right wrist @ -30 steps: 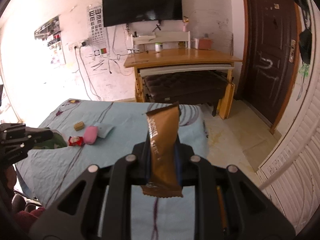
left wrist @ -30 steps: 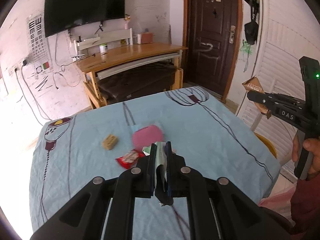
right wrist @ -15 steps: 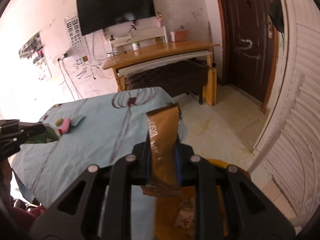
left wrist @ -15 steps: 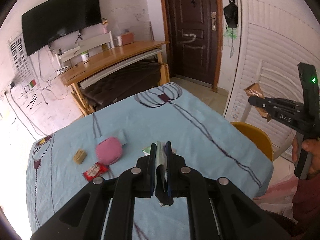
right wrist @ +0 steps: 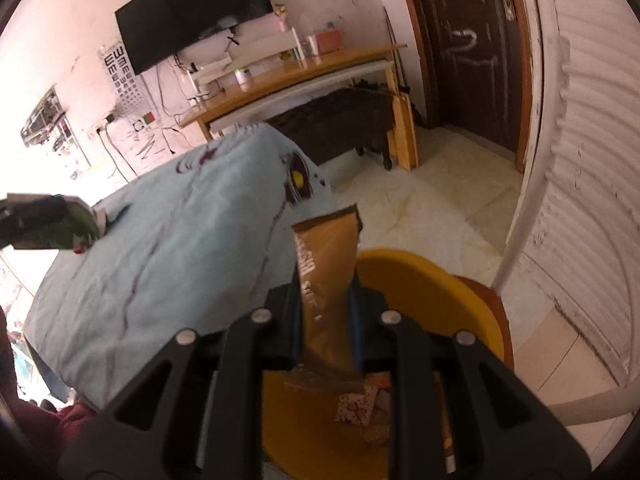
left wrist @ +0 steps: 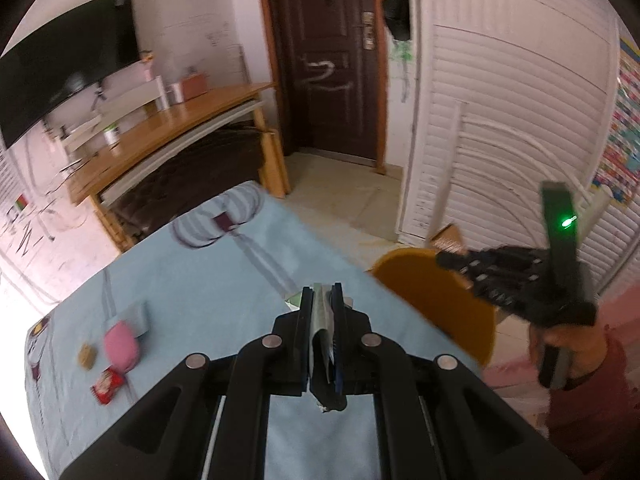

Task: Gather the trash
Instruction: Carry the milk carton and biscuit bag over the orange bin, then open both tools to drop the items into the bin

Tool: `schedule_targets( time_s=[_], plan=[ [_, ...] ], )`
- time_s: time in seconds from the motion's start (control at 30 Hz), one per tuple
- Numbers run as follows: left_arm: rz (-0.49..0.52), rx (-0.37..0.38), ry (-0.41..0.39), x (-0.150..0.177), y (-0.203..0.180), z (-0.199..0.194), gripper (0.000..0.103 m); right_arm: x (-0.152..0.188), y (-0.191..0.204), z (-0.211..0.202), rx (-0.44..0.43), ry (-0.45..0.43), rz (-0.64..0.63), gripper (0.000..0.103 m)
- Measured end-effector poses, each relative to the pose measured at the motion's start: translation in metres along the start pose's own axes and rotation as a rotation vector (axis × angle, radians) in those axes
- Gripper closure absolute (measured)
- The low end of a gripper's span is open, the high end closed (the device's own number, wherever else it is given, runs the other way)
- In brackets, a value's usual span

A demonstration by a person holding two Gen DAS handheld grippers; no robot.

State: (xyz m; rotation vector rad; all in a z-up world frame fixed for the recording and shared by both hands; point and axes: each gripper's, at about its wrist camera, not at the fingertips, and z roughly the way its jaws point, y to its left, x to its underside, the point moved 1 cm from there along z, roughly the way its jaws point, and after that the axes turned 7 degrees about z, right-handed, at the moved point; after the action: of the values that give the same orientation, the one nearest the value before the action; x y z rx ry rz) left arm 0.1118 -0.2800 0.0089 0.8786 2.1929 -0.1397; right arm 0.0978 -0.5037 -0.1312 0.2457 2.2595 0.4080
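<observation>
My left gripper (left wrist: 322, 300) is shut on a green-and-white wrapper (left wrist: 320, 316) above the blue tablecloth (left wrist: 200, 280). My right gripper (right wrist: 325, 292) is shut on a brown snack wrapper (right wrist: 326, 272) and holds it over the yellow bin (right wrist: 420, 292), which has some trash inside. In the left wrist view the right gripper (left wrist: 448, 256) hangs above the same bin (left wrist: 436, 300) beside the table. A red wrapper (left wrist: 107, 387), a pink object (left wrist: 120, 345) and a small tan piece (left wrist: 85, 356) lie on the cloth at the left.
A wooden desk (left wrist: 160, 128) with a dark bench under it stands behind the table. A brown door (left wrist: 328, 60) and white slatted panels (left wrist: 500, 140) are to the right. A white pole (right wrist: 516, 240) stands next to the bin.
Both grippers swung right toward the bin, each with its wrapper. The right gripper now tilts down over the bin's opening.
</observation>
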Motion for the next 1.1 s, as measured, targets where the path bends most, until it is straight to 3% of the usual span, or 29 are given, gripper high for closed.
schedule_targets(
  time_s=[0.27,0.47,0.7,0.83,1.1],
  plan=[
    [0.048,0.120,0.017,-0.025,-0.049,0.032,0.099,0.020,-0.022,0.020,0.021,0.047,0.035,0.085],
    [0.050,0.152,0.058,-0.034,-0.068,0.071,0.099,0.035,-0.037,0.032,0.027,0.081,0.064,0.083],
    [0.033,0.196,0.112,-0.037,-0.085,0.101,0.099,0.039,-0.054,0.036,0.039,0.088,0.109,0.070],
    [0.049,0.192,0.132,-0.036,-0.094,0.112,0.099,0.038,-0.059,0.038,0.044,0.088,0.118,0.060],
    [0.059,0.188,0.160,-0.034,-0.099,0.119,0.092,0.035,-0.062,0.036,0.042,0.077,0.123,0.059]
  ],
)
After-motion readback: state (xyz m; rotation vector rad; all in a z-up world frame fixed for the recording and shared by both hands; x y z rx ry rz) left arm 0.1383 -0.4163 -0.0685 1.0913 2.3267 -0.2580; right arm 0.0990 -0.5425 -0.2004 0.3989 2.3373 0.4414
